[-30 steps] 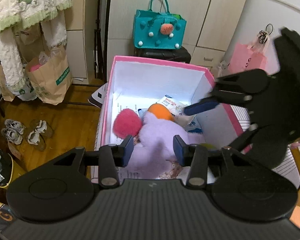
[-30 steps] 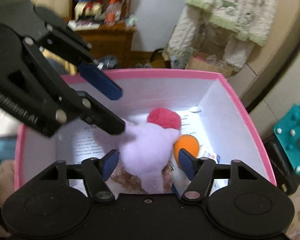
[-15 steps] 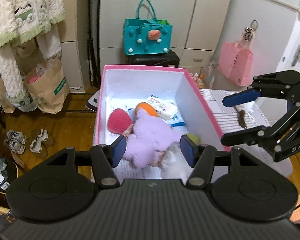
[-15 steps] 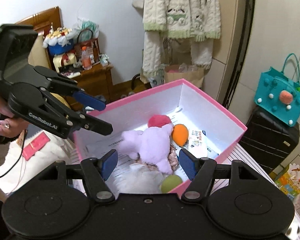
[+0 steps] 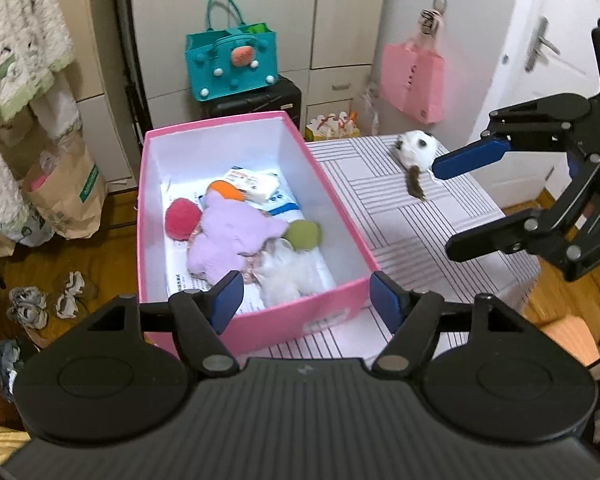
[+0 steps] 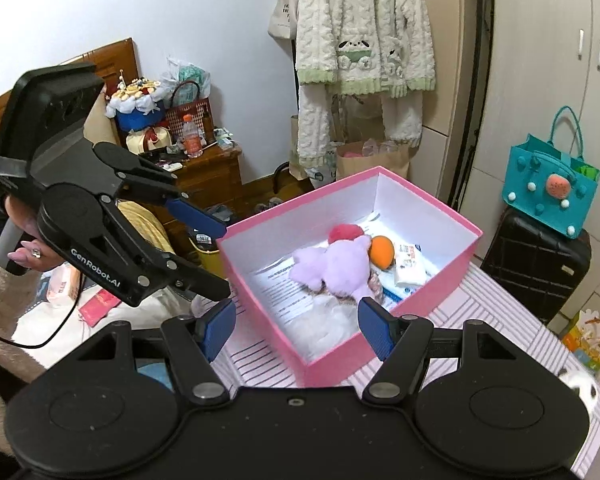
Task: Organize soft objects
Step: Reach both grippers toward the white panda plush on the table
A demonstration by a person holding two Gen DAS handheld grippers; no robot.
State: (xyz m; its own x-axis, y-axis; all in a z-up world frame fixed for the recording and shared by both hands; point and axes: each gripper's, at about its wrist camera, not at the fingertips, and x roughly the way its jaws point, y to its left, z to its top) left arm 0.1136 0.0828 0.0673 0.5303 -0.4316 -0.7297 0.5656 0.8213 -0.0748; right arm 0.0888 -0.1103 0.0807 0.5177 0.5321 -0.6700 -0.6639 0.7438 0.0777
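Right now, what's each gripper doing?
Left gripper: open, empty, jaws just widened.
Right gripper: open, empty.

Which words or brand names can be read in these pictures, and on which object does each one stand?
"GenRobot.AI": on the left gripper.
"DA", cut off: on the right gripper.
Print on the paper sheets and packet in the pink box: too small to read.
Green label on the paper bag: blurred.

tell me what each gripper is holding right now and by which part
Nothing is held. The left gripper and right gripper are both open and empty; the purple plush toy lies loose in the pink cardboard box.
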